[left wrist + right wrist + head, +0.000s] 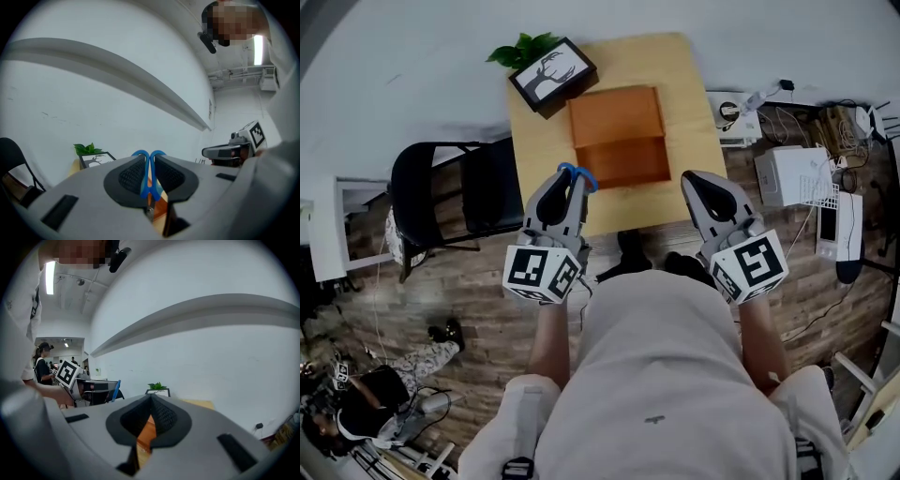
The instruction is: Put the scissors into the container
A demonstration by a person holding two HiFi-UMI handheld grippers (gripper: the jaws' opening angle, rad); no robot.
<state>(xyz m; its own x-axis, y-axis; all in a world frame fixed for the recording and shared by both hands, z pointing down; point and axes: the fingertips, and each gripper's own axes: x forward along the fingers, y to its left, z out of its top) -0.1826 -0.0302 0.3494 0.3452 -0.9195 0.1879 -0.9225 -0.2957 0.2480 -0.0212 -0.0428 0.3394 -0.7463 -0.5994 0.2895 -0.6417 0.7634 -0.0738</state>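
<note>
Blue-handled scissors (579, 175) are clamped between the jaws of my left gripper (565, 192), the handle loops poking out past the tips; the same scissors (148, 173) stand upright between the pads in the left gripper view. My left gripper hovers over the table's near edge, just short of the brown wooden container (620, 136). My right gripper (701, 184) is shut with nothing in it, held over the near right corner of the table. In the right gripper view its pads (161, 417) meet at the tips.
A light wooden table (689, 89) holds the container and a framed deer picture (551, 73) with a green plant (523, 49) at its far left corner. A black chair (450, 197) stands left of the table. Boxes and cables (811, 169) crowd the floor at right.
</note>
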